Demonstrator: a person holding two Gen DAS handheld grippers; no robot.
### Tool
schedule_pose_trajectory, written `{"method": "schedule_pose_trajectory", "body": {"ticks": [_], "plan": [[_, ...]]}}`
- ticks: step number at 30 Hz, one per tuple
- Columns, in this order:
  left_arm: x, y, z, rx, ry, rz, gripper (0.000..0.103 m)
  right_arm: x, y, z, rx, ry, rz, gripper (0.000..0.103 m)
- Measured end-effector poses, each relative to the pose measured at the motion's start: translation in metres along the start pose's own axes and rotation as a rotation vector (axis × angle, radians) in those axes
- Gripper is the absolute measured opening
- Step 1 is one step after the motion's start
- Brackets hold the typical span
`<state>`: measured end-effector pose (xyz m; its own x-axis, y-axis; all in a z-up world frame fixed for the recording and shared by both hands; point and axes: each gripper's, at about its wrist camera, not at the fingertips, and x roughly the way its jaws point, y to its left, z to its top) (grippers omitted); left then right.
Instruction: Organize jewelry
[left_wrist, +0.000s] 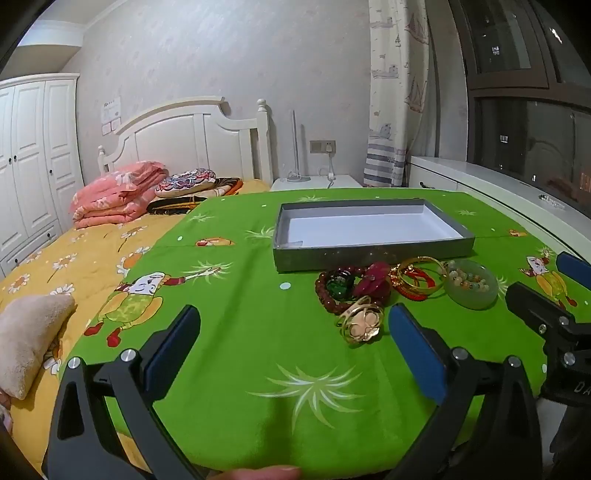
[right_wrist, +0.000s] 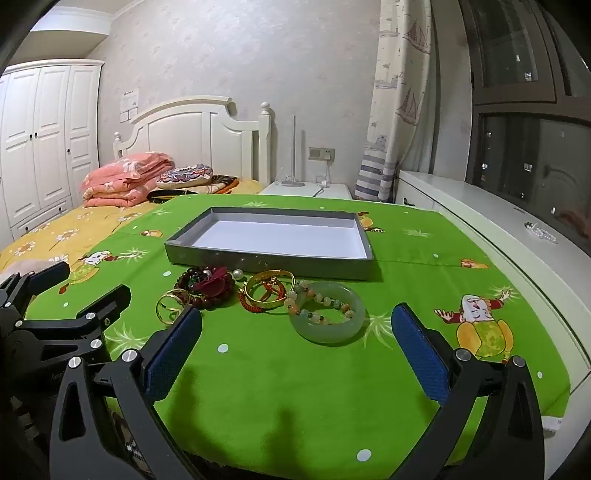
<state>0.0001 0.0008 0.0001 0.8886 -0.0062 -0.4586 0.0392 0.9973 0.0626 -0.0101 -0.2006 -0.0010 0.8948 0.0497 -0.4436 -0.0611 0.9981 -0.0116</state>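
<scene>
Left wrist view: left gripper (left_wrist: 293, 334) spread wide, empty, over bare green cloth (left_wrist: 240, 295). Jewelry pile (left_wrist: 402, 291) lay right of centre, just near of the grey tray (left_wrist: 373, 254), whose long axis ran left-right.

Right wrist view: right gripper (right_wrist: 297, 334) spread, empty; jade bangle (right_wrist: 327, 314) flat between its fingers, gold bangles (right_wrist: 267, 291) left.

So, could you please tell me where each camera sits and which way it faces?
Left wrist: rides the left claw, tilted down over the green cloth at the grey tray; right claw at right edge.
Right wrist: rides the right claw, facing the jade bangle; left claw at left edge.
Shared: tray, jewelry pile, bed; both claws open, empty.
</scene>
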Motion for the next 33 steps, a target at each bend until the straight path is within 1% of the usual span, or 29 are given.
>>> {"method": "schedule_pose_trajectory", "body": {"ticks": [7,33], "plan": [[-0.0014,-0.0003,-0.0005,0.004,-0.004,0.001,0.099,0.0007,0.0016,-0.0002,-0.003,0.01,0.01,0.096],[0.002,-0.001,-0.0024,0.0,0.0,0.0,0.099,0.0005,0.0041,0.0004,-0.001,0.002,0.014,0.096]]}}
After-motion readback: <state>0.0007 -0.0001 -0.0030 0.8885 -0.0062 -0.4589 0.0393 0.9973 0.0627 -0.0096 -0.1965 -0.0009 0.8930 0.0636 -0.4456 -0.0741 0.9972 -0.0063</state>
